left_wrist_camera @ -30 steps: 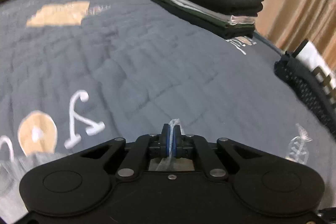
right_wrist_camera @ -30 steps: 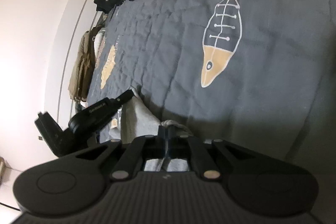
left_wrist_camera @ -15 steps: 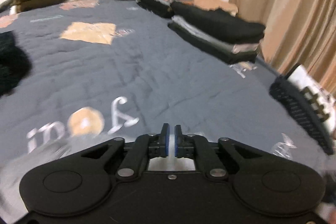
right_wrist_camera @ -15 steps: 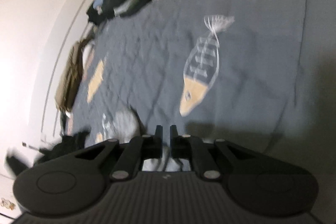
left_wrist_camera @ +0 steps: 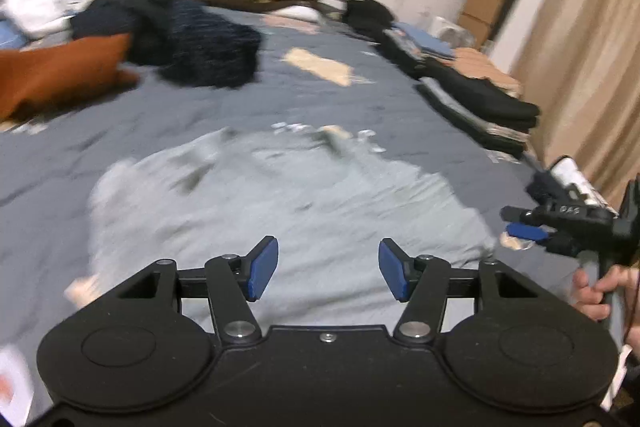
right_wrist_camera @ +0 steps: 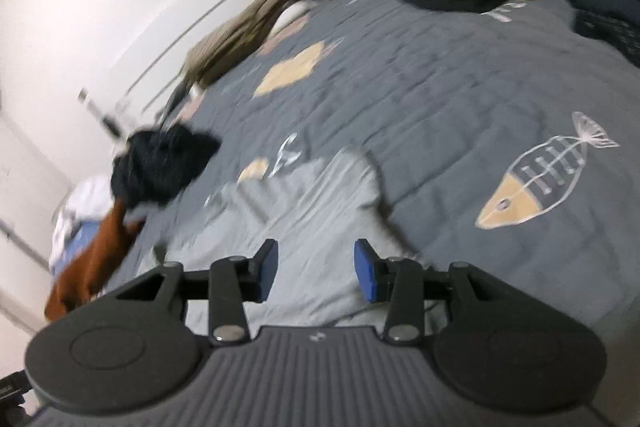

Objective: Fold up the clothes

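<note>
A light grey garment [left_wrist_camera: 280, 203] lies spread and rumpled on the dark grey quilt [left_wrist_camera: 312, 95]. My left gripper [left_wrist_camera: 326, 269] hovers above its near edge, open, with nothing between the blue pads. In the right wrist view the same grey garment [right_wrist_camera: 316, 223] lies under my right gripper [right_wrist_camera: 316, 269], which is open too and holds nothing. The right gripper [left_wrist_camera: 524, 223] also shows at the right edge of the left wrist view, held by a hand [left_wrist_camera: 596, 291].
Stacks of folded clothes [left_wrist_camera: 476, 107] line the bed's right side by a beige curtain [left_wrist_camera: 588, 59]. A dark crumpled heap [left_wrist_camera: 192, 39] and an orange garment [left_wrist_camera: 56, 75] lie at the far left. A fish print [right_wrist_camera: 536, 183] marks the quilt.
Both grippers were shut on the grey garment a second ago; they have opened and let it go. It now lies spread on the quilt, and both cameras have swung back.
</note>
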